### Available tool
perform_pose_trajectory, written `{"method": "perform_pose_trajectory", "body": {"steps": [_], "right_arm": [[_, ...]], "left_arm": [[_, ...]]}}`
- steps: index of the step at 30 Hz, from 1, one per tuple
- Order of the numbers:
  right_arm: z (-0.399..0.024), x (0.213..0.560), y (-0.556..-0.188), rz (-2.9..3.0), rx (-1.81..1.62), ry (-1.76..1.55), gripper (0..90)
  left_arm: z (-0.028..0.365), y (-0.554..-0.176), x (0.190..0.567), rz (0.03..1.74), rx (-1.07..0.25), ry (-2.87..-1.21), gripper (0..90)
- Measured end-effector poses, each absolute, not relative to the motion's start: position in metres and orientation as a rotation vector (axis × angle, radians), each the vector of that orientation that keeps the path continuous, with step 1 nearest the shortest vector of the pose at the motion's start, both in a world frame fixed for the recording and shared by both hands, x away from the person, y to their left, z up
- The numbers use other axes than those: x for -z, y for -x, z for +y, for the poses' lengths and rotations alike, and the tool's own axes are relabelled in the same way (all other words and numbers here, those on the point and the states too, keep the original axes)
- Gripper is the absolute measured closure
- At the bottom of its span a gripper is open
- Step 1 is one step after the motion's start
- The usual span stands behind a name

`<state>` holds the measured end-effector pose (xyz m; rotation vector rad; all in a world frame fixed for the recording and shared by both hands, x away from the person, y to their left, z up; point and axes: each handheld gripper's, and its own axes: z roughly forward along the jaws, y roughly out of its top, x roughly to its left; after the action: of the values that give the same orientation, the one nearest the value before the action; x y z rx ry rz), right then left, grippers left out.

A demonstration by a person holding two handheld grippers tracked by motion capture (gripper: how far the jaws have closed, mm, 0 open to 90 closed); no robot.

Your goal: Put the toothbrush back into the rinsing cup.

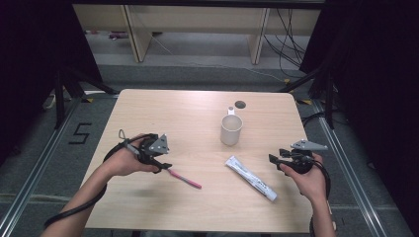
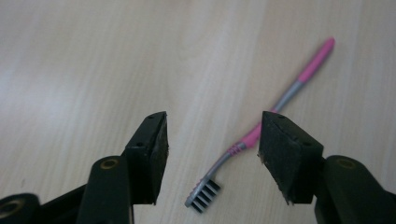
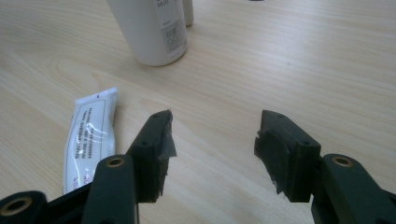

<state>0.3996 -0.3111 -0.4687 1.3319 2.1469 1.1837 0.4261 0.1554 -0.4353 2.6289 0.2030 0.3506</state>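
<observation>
A pink and grey toothbrush [image 1: 185,178] lies flat on the wooden table [image 1: 197,207], left of centre. My left gripper [image 1: 163,167] hovers over its bristle end. In the left gripper view the toothbrush [image 2: 261,126] lies on the table under the gap between the jaws of the left gripper [image 2: 215,116]. Those jaws stand apart and touch nothing. A white toothpaste tube [image 1: 251,177] lies to the right, and a cream mug [image 1: 231,129] stands behind it. My right gripper [image 1: 272,159] is open beside the tube's right end. The right gripper view has the tube [image 3: 91,140] left of the right gripper [image 3: 215,114].
A small white object [image 1: 230,109] stands just behind the mug, near a dark round hole [image 1: 240,104] in the tabletop. Dark curtains flank the table. Wooden furniture legs and cables occupy the floor beyond the far edge.
</observation>
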Motion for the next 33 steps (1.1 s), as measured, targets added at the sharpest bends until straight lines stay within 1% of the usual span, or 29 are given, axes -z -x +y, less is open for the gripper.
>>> {"method": "perform_pose_trajectory", "body": {"steps": [1,2,4,8,9,10,11,12,14,16,18,19,20,21,24,25,26,27,28,29,30,33], "right_arm": [[-0.311,0.469,-0.400,2.147,-1.184,-1.332,45.3],[-0.313,0.467,-0.399,2.158,-1.138,-1.307,45.3],[-0.309,0.470,-0.399,2.159,-1.190,-1.344,45.3],[-0.307,0.471,-0.400,2.164,-1.190,-1.334,45.3],[-0.309,0.469,-0.400,2.175,-1.136,-1.297,45.4],[-0.309,0.469,-0.400,2.175,-1.136,-1.297,45.4],[-0.307,0.471,-0.401,2.179,-1.165,-1.295,45.4],[-0.307,0.471,-0.401,2.179,-1.165,-1.295,45.4],[-0.307,0.470,-0.401,2.185,-1.153,-1.297,45.4],[-0.307,0.471,-0.401,2.179,-1.161,-1.293,45.4],[-0.306,0.471,-0.401,2.180,-1.164,-1.293,45.4],[-0.306,0.470,-0.401,2.181,-1.163,-1.295,45.4],[-0.305,0.470,-0.399,2.184,-1.175,-1.329,45.4],[-0.306,0.470,-0.400,2.175,-1.170,-1.294,45.4],[-0.305,0.471,-0.400,2.179,-1.176,-1.291,45.4],[-0.305,0.471,-0.400,2.181,-1.182,-1.293,45.4],[-0.305,0.471,-0.400,2.182,-1.180,-1.292,45.4],[-0.305,0.471,-0.400,2.182,-1.180,-1.292,45.4],[-0.305,0.470,-0.400,2.188,-1.160,-1.288,45.4],[-0.305,0.470,-0.400,2.188,-1.160,-1.288,45.4],[-0.304,0.470,-0.399,2.189,-1.177,-1.323,45.4],[-0.305,0.470,-0.399,2.188,-1.167,-1.291,45.4]], "left_arm": [[0.155,-0.426,0.435,0.203,-0.351,-2.629,45.8],[0.153,-0.429,0.436,0.135,-0.339,-2.686,45.8],[0.148,-0.432,0.439,0.040,-0.303,-2.759,46.9],[0.138,-0.436,0.444,-0.122,-0.248,-2.856,49.8],[0.133,-0.437,0.445,-0.210,-0.216,-2.877,51.4],[0.133,-0.437,0.445,-0.210,-0.216,-2.877,51.7],[0.128,-0.436,0.448,-0.223,-0.173,-2.870,52.3],[0.128,-0.436,0.448,-0.223,-0.173,-2.870,52.8],[0.124,-0.438,0.449,-0.285,-0.146,-2.894,53.0],[0.120,-0.436,0.454,-0.279,-0.112,-2.887,53.8],[0.115,-0.436,0.456,-0.385,-0.111,-2.948,55.3],[0.113,-0.434,0.458,-0.388,-0.102,-2.969,55.4],[0.111,-0.436,0.458,-0.456,-0.129,-3.016,55.4],[0.109,-0.437,0.458,-0.476,-0.132,-3.036,54.6],[0.105,-0.440,0.459,-0.478,-0.108,-3.038,54.1],[0.105,-0.439,0.461,-0.432,-0.083,-3.018,53.8],[0.103,-0.442,0.462,-0.466,-0.052,-3.032,54.6],[0.103,-0.442,0.462,-0.466,-0.052,-3.032,54.9],[0.101,-0.444,0.461,-0.519,-0.050,-3.052,55.1],[0.101,-0.444,0.463,-0.485,-0.030,-3.038,55.1],[0.100,-0.445,0.462,-0.514,-0.036,-3.039,55.1],[0.097,-0.445,0.463,-0.554,-0.020,-3.029,56.4]]}}
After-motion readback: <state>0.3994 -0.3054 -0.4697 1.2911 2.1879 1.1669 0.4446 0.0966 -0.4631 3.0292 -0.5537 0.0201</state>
